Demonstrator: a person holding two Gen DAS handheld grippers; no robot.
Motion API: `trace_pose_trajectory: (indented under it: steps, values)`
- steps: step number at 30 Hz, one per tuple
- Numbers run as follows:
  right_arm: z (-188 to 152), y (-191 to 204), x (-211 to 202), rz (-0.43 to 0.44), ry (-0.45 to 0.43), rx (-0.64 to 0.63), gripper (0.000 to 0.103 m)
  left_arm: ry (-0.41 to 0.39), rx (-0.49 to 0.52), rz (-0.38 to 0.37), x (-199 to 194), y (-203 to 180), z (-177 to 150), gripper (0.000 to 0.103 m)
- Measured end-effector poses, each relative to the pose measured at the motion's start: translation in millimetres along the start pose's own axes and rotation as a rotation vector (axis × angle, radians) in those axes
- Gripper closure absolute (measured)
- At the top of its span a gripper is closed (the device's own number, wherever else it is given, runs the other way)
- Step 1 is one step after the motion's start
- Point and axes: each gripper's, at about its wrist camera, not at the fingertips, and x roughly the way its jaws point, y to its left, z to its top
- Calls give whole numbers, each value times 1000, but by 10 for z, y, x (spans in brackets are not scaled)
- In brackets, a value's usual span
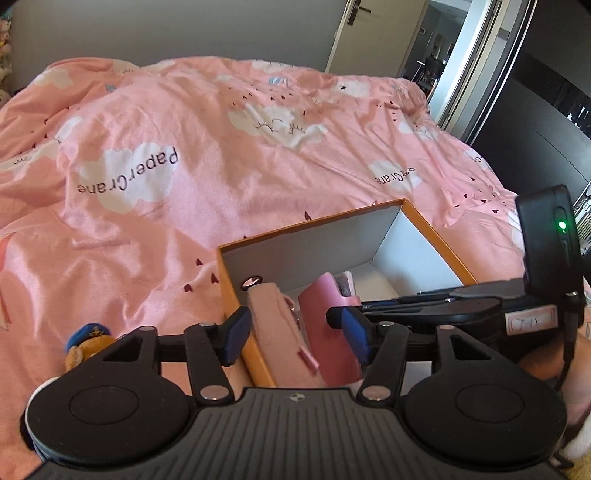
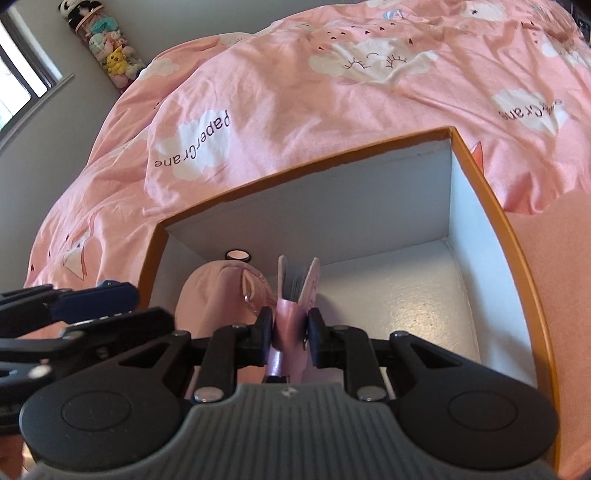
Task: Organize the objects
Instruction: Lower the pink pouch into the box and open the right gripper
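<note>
An orange box with white inside walls lies on the pink bed; it also shows in the right wrist view. Inside it, at the left, lies a soft pink pouch, also in the right wrist view. My right gripper is shut on a pink notebook and holds it upright inside the box beside the pouch; the notebook also shows in the left wrist view. My left gripper is open, its fingers straddling the box's left wall, the pouch and the notebook.
A small teddy bear with a blue cap lies on the pink duvet left of the box. A column of plush toys stands in the room's corner. A door and dark wardrobe are behind the bed.
</note>
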Motion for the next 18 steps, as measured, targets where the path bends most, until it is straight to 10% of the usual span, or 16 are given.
trace_pose_trajectory:
  steps: [18]
  values:
    - [68, 322, 194, -10, 15, -133, 78, 109, 50, 21, 147, 68, -383, 43]
